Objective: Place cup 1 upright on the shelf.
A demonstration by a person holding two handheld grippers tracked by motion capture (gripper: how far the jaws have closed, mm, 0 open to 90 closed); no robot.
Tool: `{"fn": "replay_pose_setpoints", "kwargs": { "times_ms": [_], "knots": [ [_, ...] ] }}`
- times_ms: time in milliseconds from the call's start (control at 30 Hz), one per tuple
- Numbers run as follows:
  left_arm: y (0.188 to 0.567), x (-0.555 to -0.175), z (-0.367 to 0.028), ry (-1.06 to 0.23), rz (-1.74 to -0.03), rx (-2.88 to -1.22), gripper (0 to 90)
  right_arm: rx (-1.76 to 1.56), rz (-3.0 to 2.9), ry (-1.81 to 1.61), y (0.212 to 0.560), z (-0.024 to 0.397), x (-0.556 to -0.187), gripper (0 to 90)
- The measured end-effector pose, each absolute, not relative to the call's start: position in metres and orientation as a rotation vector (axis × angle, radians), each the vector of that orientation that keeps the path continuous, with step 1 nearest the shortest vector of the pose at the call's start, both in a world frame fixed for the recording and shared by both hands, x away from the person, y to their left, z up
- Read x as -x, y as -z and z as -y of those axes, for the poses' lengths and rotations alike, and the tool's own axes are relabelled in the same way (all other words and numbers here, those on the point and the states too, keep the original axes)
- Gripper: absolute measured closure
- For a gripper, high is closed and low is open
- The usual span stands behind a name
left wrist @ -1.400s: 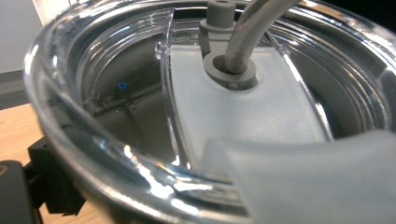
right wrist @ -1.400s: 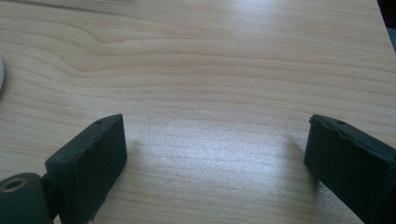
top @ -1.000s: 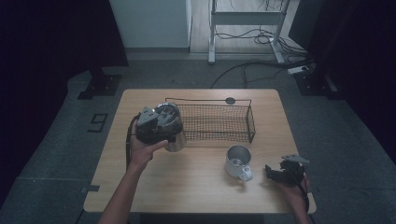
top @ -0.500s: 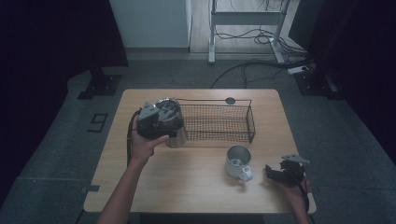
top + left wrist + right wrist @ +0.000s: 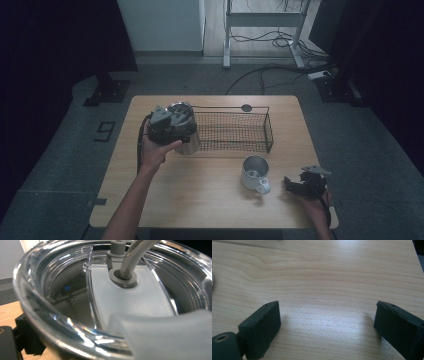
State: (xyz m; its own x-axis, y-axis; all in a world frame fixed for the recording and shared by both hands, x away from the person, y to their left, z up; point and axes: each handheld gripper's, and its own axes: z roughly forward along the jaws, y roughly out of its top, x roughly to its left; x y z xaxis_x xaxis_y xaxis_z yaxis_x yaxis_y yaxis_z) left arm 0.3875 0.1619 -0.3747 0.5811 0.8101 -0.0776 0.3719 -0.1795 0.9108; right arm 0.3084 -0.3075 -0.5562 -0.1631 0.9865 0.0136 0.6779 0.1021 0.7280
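Steel tumbler with clear lid and straw, clamped in left gripper, held just above table at wire basket left end, presumably for loading. Right gripper parked beside mug, jaws apart, empty, lately narrowing.

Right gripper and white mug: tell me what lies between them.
Nothing: in the high view only bare wooden table separates the right gripper from the white mug, whose handle points toward the gripper.
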Motion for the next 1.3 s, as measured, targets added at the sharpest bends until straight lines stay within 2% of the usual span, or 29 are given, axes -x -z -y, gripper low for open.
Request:
{"fn": "replay_pose_setpoints", "kwargs": {
  "times_ms": [1300],
  "knots": [
    [0.373,-0.43,-0.143,-0.528,-1.01,-1.799,3.8,-1.624,-1.886,-0.834,0.556,0.308,-0.308,8.8]
  ]
}}
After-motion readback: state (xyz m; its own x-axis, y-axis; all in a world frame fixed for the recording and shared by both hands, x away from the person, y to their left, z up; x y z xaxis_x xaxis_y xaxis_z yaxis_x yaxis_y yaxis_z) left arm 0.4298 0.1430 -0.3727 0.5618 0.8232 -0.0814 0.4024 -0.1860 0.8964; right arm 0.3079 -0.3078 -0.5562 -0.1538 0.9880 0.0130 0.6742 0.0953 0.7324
